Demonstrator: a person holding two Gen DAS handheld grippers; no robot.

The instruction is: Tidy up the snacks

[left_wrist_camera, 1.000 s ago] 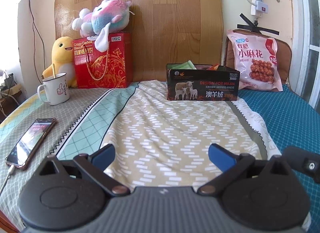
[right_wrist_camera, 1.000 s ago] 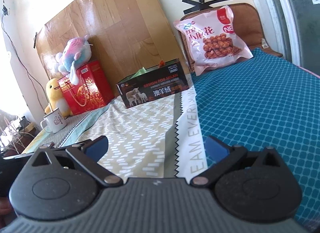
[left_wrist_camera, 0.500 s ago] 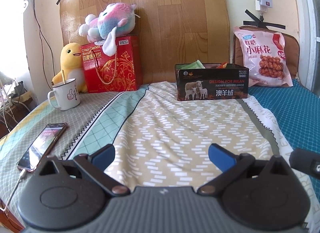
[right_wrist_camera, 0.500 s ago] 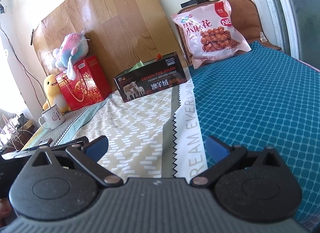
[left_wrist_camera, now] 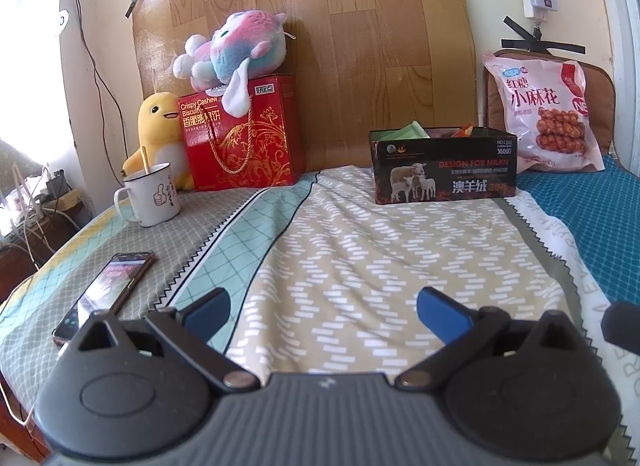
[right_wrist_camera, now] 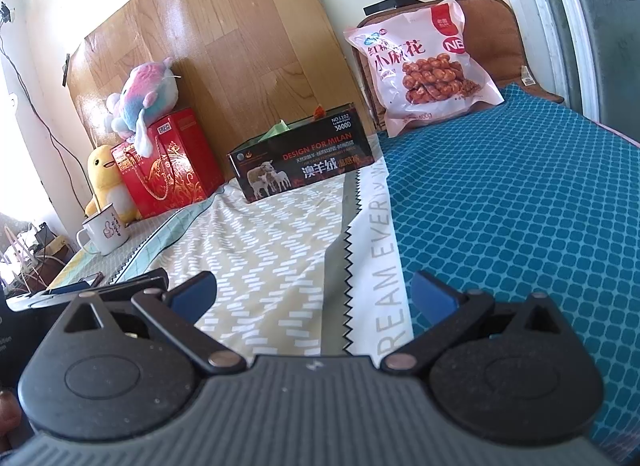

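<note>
Left wrist view, left tool point(left_wrist_camera: 322, 308): I see its blue pads spread wide with nothing between them, low in the frame over the patterned bed cover point(left_wrist_camera: 360, 258).
Left wrist view, black box point(left_wrist_camera: 444, 163): right of centre, open-topped, with packet corners poking out; I judge it the collecting bin.
Left wrist view, pink snack bag point(left_wrist_camera: 546, 113): upper right, leaning upright on a brown cushion point(left_wrist_camera: 602, 105), just beside the box, so its front faces me.
Left wrist view, clutter: mug point(left_wrist_camera: 154, 195), phone point(left_wrist_camera: 106, 290), red gift box point(left_wrist_camera: 240, 133) and plush toys at left, well apart from the snacks.
Right wrist view, right tool point(right_wrist_camera: 314, 294): pads apart, empty, bottom centre.
Right wrist view, pink snack bag point(right_wrist_camera: 424, 65): upper right, closest to this side; I'd reach with this tool.
</note>
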